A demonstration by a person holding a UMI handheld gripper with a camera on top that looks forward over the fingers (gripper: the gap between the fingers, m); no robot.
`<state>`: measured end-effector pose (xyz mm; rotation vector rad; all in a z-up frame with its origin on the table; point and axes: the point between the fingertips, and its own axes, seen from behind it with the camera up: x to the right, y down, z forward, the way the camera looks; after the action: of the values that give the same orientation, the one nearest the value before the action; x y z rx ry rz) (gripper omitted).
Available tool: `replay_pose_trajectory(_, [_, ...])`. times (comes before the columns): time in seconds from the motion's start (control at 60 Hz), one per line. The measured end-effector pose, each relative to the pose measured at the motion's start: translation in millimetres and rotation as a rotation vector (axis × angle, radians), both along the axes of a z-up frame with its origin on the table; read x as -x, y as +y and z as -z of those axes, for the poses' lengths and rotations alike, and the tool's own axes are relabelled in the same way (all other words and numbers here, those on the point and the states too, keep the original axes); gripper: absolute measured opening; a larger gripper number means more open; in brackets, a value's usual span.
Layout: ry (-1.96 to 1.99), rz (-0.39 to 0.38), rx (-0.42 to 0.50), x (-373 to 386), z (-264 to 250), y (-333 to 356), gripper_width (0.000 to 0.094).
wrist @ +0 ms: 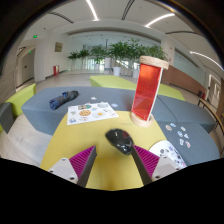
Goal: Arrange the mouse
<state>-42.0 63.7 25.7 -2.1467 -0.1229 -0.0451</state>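
Note:
A black computer mouse lies on the yellow table top, between the tips of my fingers and closer to the right one. My gripper is open. The pink pad of the left finger stands clear of the mouse with a gap. The right finger's pad is close beside it, and I cannot tell whether it touches.
A tall red translucent container stands just beyond the mouse to the right. A white printed sheet lies beyond the fingers to the left, with a dark blue object behind it. White dotted cards lie on the right.

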Motion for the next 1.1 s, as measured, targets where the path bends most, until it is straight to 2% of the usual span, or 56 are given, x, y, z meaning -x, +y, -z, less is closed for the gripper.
replay_pose_trajectory(0.15, [-0.041,-0.011,0.051,-24,28,41,0.0774])
replay_pose_trajectory(0.333, [-0.006,-0.036,0.045,-28,37,86,0.0754])
replay_pose_trajectory(0.383, [0.033,-0.034,0.046,-28,38,95,0.0708])
replay_pose_trajectory(0.467, [0.103,-0.026,0.061,-25,41,103,0.0579])
replay_pose_trajectory(0.65, [0.139,0.051,0.073,-28,45,101,0.054])
replay_pose_trajectory(0.75, [0.135,0.066,0.08,-26,41,99,0.0459])
replay_pose_trajectory(0.817, [0.183,0.021,0.06,-10,21,93,0.0447])
replay_pose_trajectory(0.95, [0.15,-0.016,-0.074,-21,-65,79,0.042])
replay_pose_trajectory(1.05, [0.123,0.048,-0.165,-76,-111,59,0.0419])
replay_pose_trajectory(1.1, [0.124,0.083,-0.172,-102,-113,46,0.0417])
